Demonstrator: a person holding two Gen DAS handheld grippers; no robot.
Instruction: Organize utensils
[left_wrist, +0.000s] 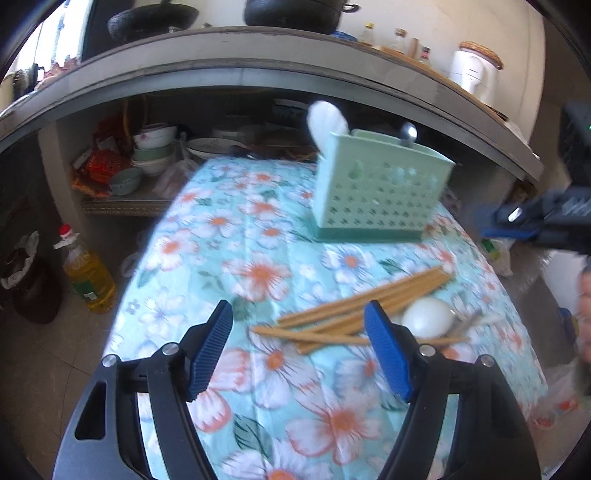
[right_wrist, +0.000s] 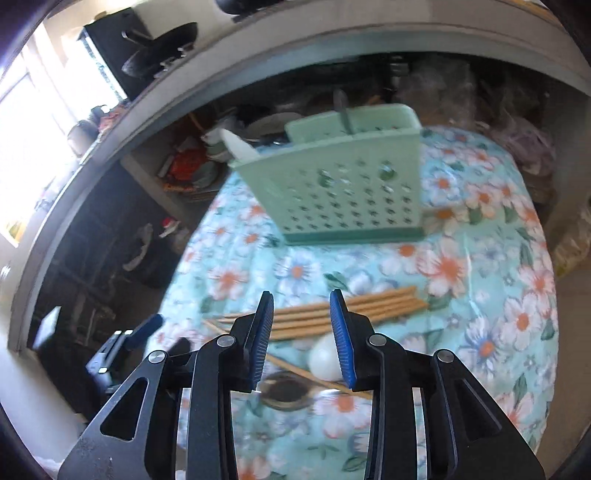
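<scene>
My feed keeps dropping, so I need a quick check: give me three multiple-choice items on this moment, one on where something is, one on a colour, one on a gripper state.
1. Where do the loose chopsticks lie?
A. Inside the holder
B. On the floral tablecloth, in front of the holder
C. On the shelf under the counter

2. What colour is the utensil holder?
A. Pale green
B. Red
C. Black

3. How is the left gripper?
A. Shut on a chopstick
B. Shut on a spoon
C. Open, holding nothing

Answers:
1. B: the chopsticks lie in a loose pile on the tablecloth, nearer the camera than the holder.
2. A: its perforated walls are pale green on a darker green base.
3. C: its blue pads stand wide apart with only cloth between them.
</scene>
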